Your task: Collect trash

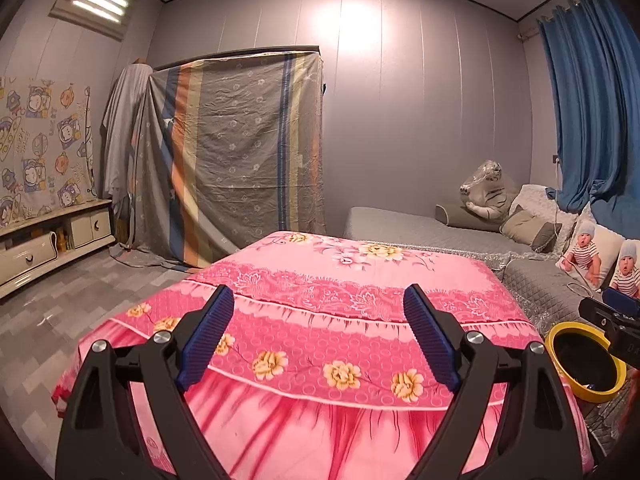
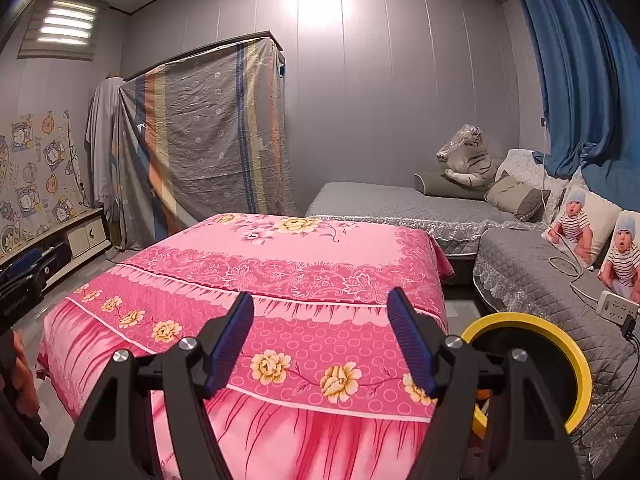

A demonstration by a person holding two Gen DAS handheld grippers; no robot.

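My left gripper (image 1: 319, 336) and right gripper (image 2: 321, 340) look alike: black angular arms, silver round screw heads at the joints, ribbed dark-blue pads (image 1: 207, 342) on each finger.

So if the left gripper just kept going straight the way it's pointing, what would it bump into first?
Most likely the pink floral cloth: the left gripper stands open and empty, aimed slightly downward over it. Depth is hard to judge.

The yellow bin (image 2: 576, 364) is partly hidden behind the right tool's black frame, its dark inside unreadable, while in the left wrist view the right tool (image 1: 614, 320) is cut off by the picture's edge, jaws unseen there.
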